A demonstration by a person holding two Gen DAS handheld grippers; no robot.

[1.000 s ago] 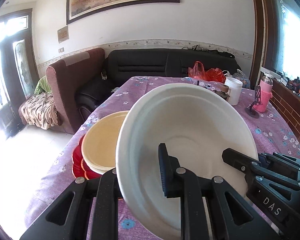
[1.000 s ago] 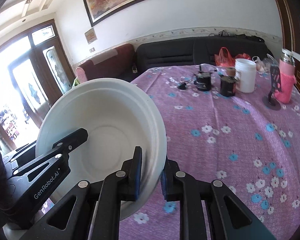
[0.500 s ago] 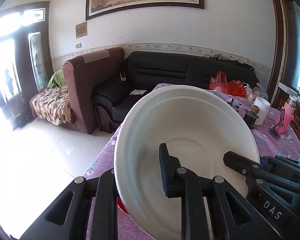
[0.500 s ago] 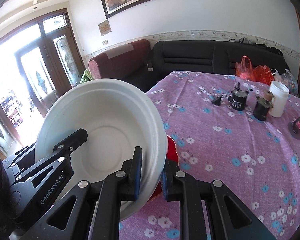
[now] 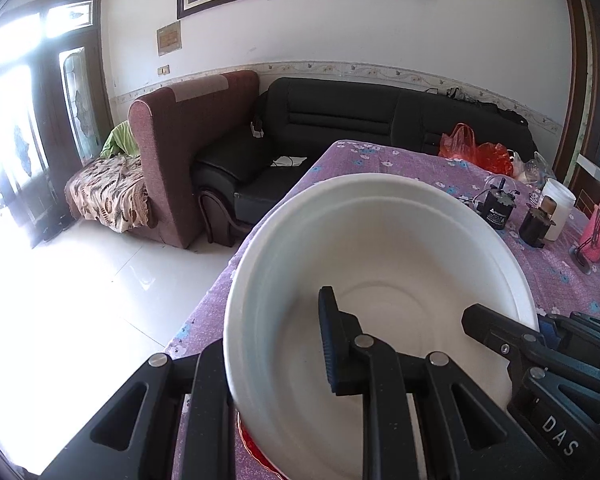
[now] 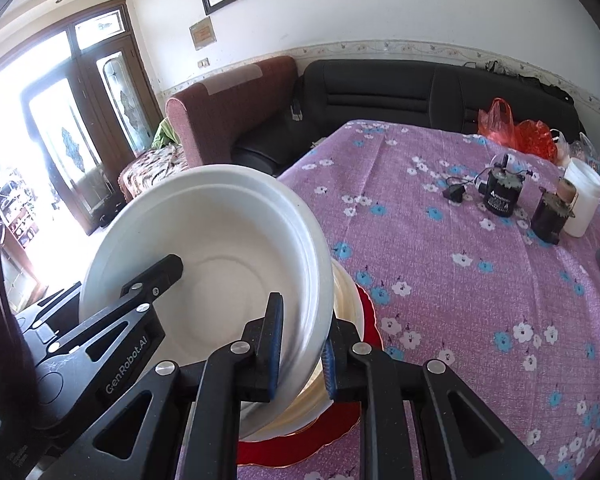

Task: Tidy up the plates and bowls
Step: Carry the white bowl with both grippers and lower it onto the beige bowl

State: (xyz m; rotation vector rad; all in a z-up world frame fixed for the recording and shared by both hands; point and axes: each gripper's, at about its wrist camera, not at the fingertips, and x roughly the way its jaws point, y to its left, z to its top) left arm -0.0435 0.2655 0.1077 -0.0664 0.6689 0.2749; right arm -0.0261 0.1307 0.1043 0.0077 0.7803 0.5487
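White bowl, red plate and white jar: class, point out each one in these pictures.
white bowl (image 6: 228, 280), right wrist view, on its inner base.
red plate (image 6: 370, 316), right wrist view, on its scalloped right rim.
white jar (image 6: 584, 200), right wrist view, on its side wall.
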